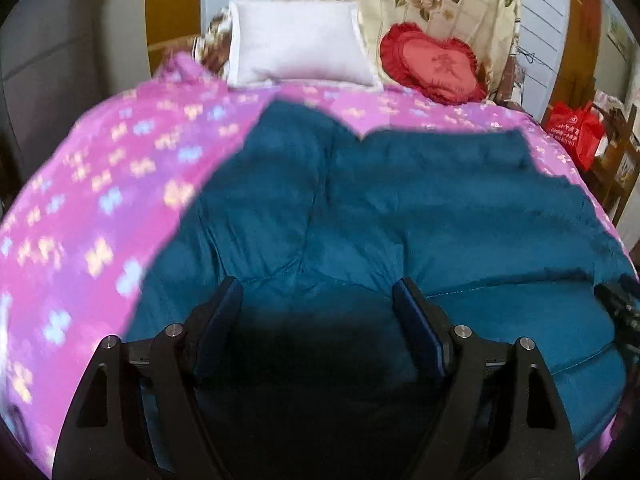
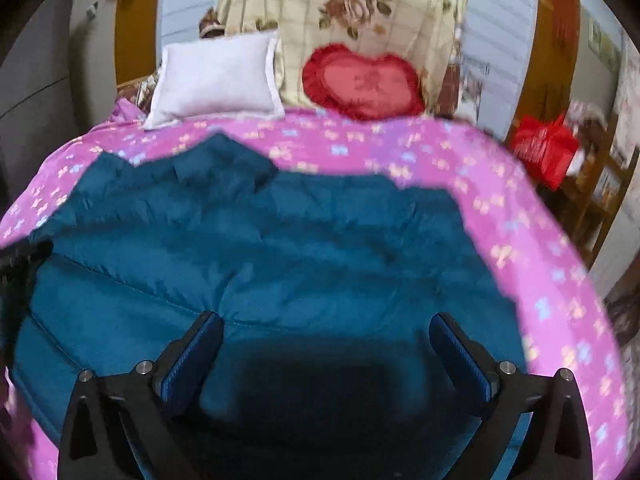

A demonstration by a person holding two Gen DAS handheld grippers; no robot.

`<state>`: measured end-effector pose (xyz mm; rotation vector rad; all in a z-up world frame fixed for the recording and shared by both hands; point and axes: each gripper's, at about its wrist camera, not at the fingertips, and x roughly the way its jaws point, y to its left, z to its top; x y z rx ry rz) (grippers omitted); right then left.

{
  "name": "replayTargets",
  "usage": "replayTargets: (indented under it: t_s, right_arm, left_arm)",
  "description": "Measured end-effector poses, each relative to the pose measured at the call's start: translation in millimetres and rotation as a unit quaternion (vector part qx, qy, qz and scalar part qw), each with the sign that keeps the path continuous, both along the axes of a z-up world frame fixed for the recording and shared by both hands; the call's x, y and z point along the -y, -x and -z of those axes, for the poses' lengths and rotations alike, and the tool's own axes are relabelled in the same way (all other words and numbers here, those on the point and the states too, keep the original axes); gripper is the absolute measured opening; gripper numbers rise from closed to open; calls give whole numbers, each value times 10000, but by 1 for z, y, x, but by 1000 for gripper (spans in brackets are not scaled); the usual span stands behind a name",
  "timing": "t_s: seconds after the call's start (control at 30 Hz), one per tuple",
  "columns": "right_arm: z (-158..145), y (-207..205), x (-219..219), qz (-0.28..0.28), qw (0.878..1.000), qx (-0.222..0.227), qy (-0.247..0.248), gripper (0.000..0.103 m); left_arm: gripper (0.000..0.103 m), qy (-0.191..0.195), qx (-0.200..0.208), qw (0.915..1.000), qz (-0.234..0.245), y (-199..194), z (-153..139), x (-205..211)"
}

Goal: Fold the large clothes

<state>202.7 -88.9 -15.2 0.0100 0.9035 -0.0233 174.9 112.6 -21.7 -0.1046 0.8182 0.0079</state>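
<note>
Teal padded garment on pink bedspread (both hand-held grippers agape)

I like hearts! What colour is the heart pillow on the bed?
The heart pillow is red, with a lighter pinkish-red middle. The right wrist view shows it best.

Left hand-held gripper pointed forward and downward — jaws spread wide, nothing between blue pads. Black finger linkages framed lower edge of left wrist view. Right hand-held gripper was posed likewise — jaws set wide apart, blue ribbed pads bare, nothing gripped. Each gripper's tip showed at edge of other's view: right one at far right, left one at far left.
</note>
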Motion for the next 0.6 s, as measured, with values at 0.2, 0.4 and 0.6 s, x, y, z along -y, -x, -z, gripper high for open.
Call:
replayTargets:
  t_s: [0.2, 0.4, 0.6]
  right_arm:
    - [13, -4, 11, -81, 9986, -262, -463, 103]
    - [-38, 23, 71, 313, 9964, 474, -633, 102]
    - [-36, 76, 181, 1426, 9720, 796, -1688, 102]
  left_arm:
    - [83, 117, -123, 9998, -46, -4, 4, 1]
    - [83, 220, -253, 9993, 188, 9, -9, -8]
    - [83, -136, 188, 9996, 176, 39, -22, -22]
